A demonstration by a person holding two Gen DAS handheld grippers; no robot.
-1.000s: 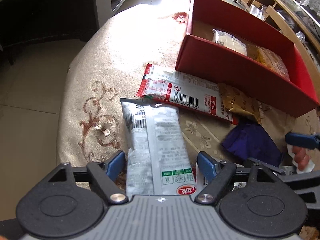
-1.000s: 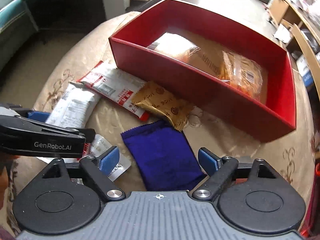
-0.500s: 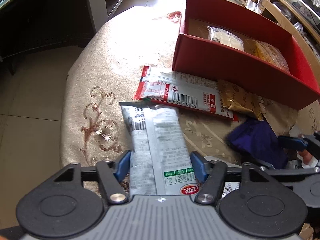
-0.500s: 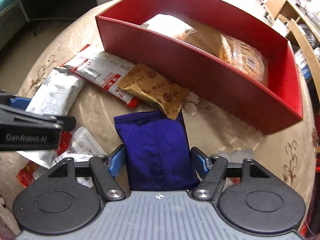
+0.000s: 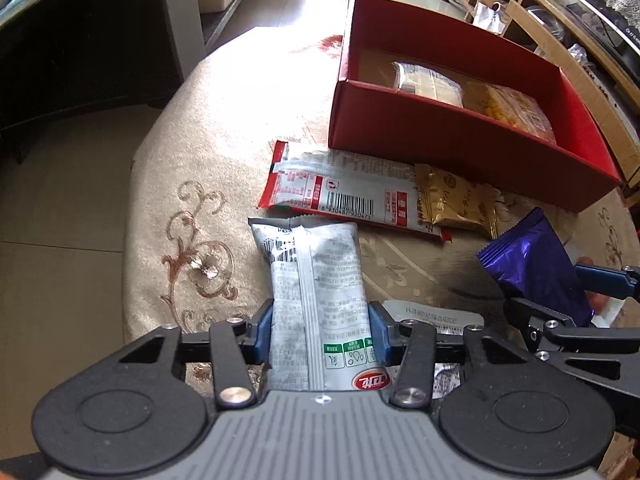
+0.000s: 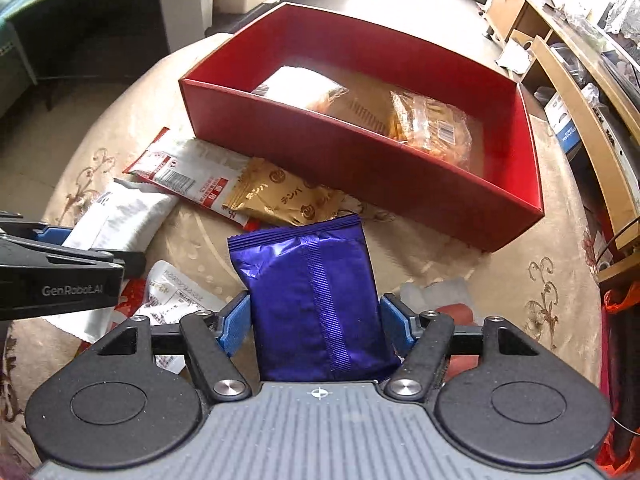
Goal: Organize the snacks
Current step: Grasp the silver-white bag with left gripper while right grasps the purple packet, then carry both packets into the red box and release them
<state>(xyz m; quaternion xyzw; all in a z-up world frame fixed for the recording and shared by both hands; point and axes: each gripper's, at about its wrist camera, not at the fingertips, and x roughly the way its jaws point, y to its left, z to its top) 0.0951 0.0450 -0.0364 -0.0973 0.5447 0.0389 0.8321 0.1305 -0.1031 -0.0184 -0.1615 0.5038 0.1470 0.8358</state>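
Observation:
My left gripper [image 5: 320,336] is shut on a silver snack packet [image 5: 316,280] and holds its near end; the far end still lies near the tablecloth. My right gripper [image 6: 314,326] is shut on a purple snack packet [image 6: 312,292], lifted off the table; the packet also shows in the left wrist view [image 5: 536,268]. A red box [image 6: 372,168] stands beyond, holding a white packet [image 6: 296,88] and an orange packet [image 6: 432,128]. A red-and-white packet [image 5: 340,192] and a gold packet [image 5: 456,204] lie in front of the box.
A round table with a beige patterned cloth [image 5: 192,240] carries everything. More white wrappers [image 6: 168,296] lie near my left gripper [image 6: 56,272]. Wooden shelving [image 6: 580,92] stands to the right, a dark cabinet [image 5: 80,52] to the left.
Both grippers closed on their packets. The right gripper lifted the purple packet off the table. The left gripper moved forward onto the silver packet and gripped it.

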